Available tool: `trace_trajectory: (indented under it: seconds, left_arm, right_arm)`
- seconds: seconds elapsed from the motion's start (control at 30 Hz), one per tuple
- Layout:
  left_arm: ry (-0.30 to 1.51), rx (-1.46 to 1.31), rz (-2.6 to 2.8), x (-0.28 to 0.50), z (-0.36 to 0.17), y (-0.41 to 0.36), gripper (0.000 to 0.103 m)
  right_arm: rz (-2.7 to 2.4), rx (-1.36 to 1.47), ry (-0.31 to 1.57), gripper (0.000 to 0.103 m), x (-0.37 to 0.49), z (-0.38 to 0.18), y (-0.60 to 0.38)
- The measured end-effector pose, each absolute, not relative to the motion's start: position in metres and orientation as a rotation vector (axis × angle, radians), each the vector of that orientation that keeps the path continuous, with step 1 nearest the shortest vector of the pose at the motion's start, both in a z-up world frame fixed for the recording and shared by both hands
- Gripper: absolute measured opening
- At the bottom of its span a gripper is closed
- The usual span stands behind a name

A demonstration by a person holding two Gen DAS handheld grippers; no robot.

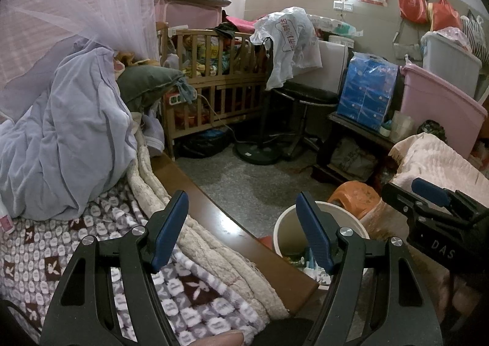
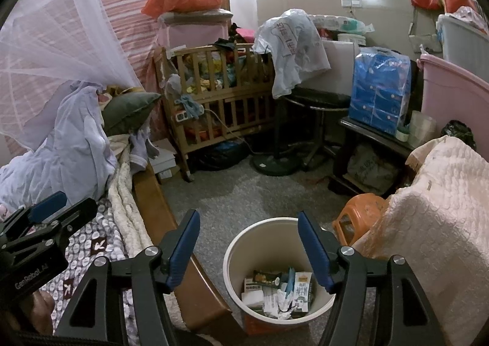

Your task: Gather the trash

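Observation:
A white round trash bin [image 2: 244, 242] stands on the grey floor beside the bed; it holds several cartons, wrappers and crumpled paper [image 2: 276, 292]. My right gripper [image 2: 248, 249] is open and empty, held above the bin. My left gripper [image 1: 243, 231] is open and empty, over the bed's wooden edge, with the bin [image 1: 282, 234] just to its right. The right gripper also shows in the left wrist view [image 1: 434, 202] at the right, and the left gripper shows in the right wrist view [image 2: 52, 208] at the left.
A bed with a patterned blanket [image 1: 45, 254] and lilac bedding [image 1: 70, 132] lies to the left. An orange stool [image 2: 357, 211] and a cream-covered seat [image 2: 428, 223] stand right of the bin. A wooden crib [image 2: 220, 95], a fan base [image 2: 272, 164] and a low table [image 2: 376, 135] stand behind.

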State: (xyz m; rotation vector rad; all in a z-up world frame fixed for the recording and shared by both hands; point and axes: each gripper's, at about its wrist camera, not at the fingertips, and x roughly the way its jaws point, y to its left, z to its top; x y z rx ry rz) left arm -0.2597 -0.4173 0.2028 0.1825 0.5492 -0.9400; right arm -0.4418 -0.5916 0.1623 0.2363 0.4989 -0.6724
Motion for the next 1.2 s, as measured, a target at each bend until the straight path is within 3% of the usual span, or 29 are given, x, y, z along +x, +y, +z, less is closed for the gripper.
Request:
trace_trajectory:
  seconds: [1.2]
  left_arm:
    - [0.554,0.193,-0.947,-0.255,0.198,-0.418,0.072]
  right_arm:
    - [-0.668,0.246,0.520,0.067,-0.442,0.155,-0.604]
